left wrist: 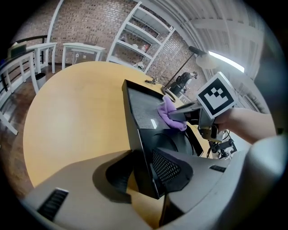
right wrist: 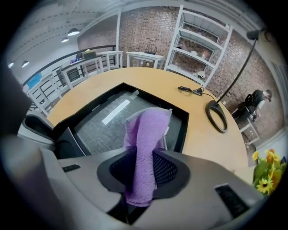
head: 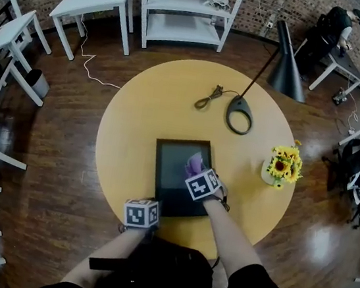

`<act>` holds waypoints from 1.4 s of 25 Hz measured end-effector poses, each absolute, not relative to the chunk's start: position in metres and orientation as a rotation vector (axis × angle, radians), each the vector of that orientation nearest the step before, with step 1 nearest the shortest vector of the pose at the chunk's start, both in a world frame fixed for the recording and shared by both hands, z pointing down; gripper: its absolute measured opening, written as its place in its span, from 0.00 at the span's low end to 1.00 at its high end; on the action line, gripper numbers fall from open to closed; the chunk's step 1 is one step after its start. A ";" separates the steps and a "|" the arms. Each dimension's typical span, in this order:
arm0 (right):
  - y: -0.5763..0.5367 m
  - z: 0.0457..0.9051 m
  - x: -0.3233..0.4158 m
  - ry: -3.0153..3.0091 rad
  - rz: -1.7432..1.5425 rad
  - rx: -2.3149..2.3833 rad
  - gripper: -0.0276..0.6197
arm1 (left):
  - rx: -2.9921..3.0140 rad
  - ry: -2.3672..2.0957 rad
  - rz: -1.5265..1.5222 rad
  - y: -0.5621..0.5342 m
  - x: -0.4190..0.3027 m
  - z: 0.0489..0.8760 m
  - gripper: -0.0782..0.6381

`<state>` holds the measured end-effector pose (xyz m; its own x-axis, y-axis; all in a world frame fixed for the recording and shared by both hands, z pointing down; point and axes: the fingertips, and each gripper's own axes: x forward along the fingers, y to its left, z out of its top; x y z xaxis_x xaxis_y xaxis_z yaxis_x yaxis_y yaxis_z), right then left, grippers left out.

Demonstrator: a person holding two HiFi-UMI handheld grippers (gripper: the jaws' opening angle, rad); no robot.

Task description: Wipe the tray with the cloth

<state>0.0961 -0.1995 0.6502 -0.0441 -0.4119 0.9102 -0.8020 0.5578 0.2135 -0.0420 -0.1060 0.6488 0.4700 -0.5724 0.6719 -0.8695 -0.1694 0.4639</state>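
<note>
Sitting on round table (head: 139, 101), near edge: black tray (head: 169, 172), within reach. Left gripper (left wrist: 144, 174) jaws clamped on tray's near rim, likely steadying it. Right gripper (right wrist: 143, 177) jaws pinching purple cloth (right wrist: 146, 130), loose end forward on tray floor for wiping.

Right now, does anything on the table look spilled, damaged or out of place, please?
Nothing stands out: the tray sits on the table, the left gripper clamps its near edge, and the right gripper holds the cloth.
</note>
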 end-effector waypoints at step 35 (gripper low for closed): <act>-0.090 0.656 -0.013 -1.910 0.975 1.006 0.19 | 1.950 -1.027 0.456 -0.253 -0.058 0.640 0.21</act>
<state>-0.0134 -0.0896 0.6557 -0.4064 -0.3006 0.8628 -0.8751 0.3996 -0.2729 -0.0583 -0.2534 0.6399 0.5941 -0.4864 0.6406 -0.8014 -0.2894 0.5234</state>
